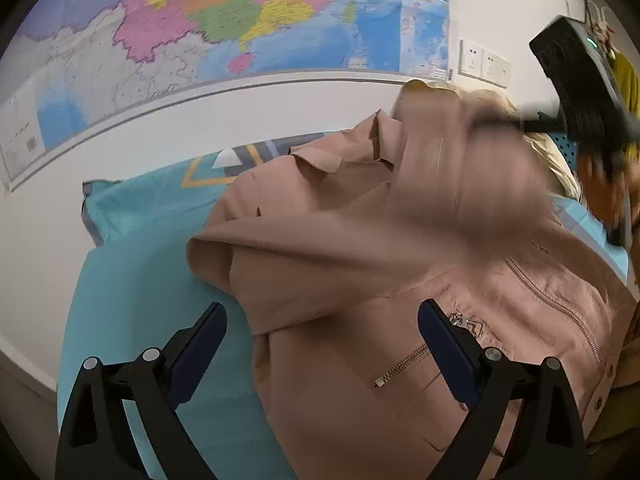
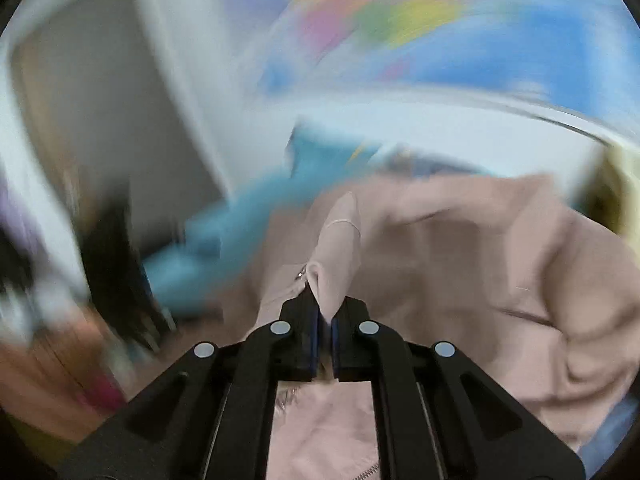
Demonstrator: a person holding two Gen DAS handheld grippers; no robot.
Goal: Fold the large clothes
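Observation:
A dusty-pink zip jacket (image 1: 400,248) lies spread on a turquoise sheet (image 1: 144,288). My left gripper (image 1: 322,320) is open and empty, hovering over the jacket's lower left edge near a metal zip. My right gripper (image 2: 325,312) is shut on a pinched fold of the pink jacket (image 2: 460,260) and holds it up; this view is motion-blurred. The right gripper also shows in the left wrist view (image 1: 588,112) at the upper right, blurred, above a lifted part of the jacket.
A large coloured wall map (image 1: 208,40) hangs behind the bed. White wall sockets (image 1: 484,64) sit to its right. A cream-yellow cloth (image 1: 560,164) lies behind the jacket. A pale door (image 2: 100,128) shows blurred at left in the right wrist view.

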